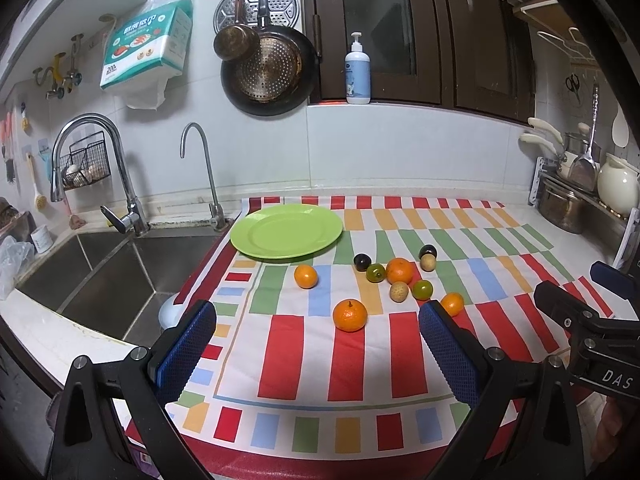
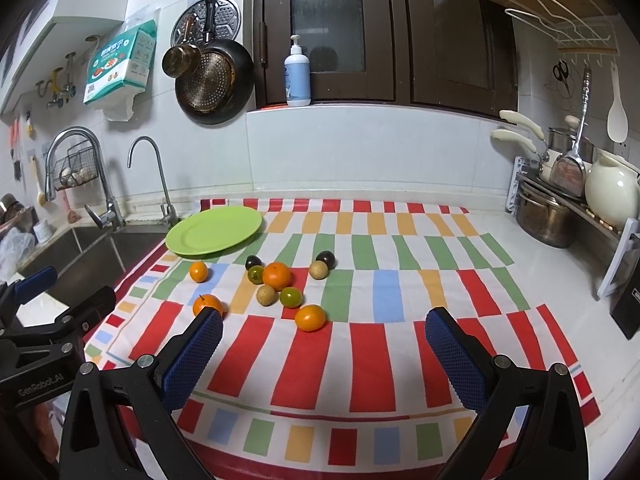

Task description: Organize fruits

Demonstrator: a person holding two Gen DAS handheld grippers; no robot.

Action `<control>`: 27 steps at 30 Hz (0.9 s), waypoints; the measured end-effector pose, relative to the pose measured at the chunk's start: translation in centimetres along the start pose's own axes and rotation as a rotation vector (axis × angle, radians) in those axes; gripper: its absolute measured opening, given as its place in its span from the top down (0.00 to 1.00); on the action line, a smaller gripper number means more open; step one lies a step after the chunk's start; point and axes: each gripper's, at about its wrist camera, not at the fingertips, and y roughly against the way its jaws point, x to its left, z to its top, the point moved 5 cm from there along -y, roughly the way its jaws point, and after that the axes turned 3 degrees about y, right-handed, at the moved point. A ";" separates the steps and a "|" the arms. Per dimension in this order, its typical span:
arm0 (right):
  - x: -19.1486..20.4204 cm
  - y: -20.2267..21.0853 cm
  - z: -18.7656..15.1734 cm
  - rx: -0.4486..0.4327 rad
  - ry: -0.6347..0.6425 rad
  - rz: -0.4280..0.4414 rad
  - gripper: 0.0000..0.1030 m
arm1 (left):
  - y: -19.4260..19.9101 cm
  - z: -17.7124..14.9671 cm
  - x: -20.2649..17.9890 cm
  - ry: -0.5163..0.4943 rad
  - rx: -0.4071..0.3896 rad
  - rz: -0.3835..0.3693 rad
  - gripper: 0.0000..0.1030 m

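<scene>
Left wrist view: the left claw point(image 1: 318, 338) gapes wide, holding nothing, above the striped cloth point(image 1: 288, 360) on the table. Just ahead of it sits a stemmed orange point(image 1: 350, 315); beyond lie more oranges, green, tan and dark fruits point(image 1: 396, 274), then the bare green plate point(image 1: 286, 231). Only the right wrist view shows the right claw point(image 2: 324, 334) spread empty, the fruits point(image 2: 276, 280) ahead-left.
</scene>
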 end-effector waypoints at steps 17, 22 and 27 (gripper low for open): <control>0.9 -4.8 -0.5 0.077 0.039 0.035 0.01 | -5.2 -0.9 0.0 -0.042 0.088 -0.019 0.00; 1.3 -7.4 -1.1 0.125 0.069 0.041 0.07 | -8.1 -1.7 -0.5 -0.076 0.136 -0.053 0.05; 1.5 -10.4 -1.7 0.180 0.077 0.051 0.16 | -10.8 -2.0 -1.1 -0.099 0.187 -0.097 0.16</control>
